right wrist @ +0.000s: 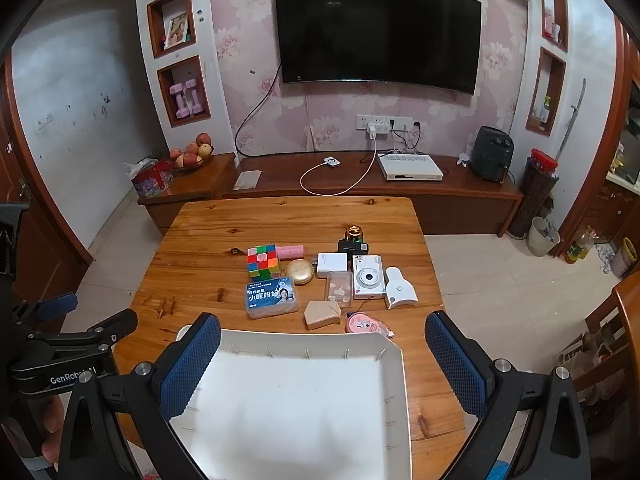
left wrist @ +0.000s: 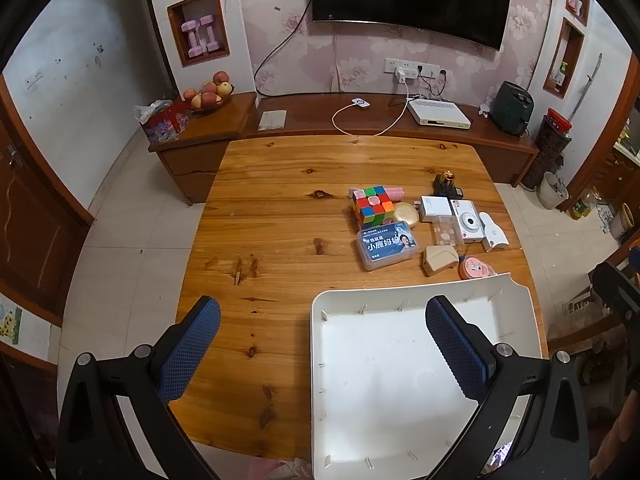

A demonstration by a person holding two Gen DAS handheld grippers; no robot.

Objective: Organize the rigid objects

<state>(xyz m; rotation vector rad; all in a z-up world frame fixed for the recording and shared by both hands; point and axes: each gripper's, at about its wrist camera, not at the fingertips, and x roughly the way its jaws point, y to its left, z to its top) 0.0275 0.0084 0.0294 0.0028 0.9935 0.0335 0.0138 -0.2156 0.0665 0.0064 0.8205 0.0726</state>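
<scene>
The left gripper (left wrist: 322,344) and right gripper (right wrist: 322,360) are both spread wide, nothing held or touched. A white tray (right wrist: 394,364) is seen at the near edge of the wooden table (right wrist: 208,232), with a puzzle cube (right wrist: 263,262), blue box (right wrist: 272,297) and white camera (right wrist: 368,277) grouped just beyond it. A television (right wrist: 378,32) is mounted on the floral wall

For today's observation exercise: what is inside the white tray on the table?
The white tray shows only its bare white floor; no object lies in it. Its nearest part is hidden behind the right hand-held gripper.
</scene>
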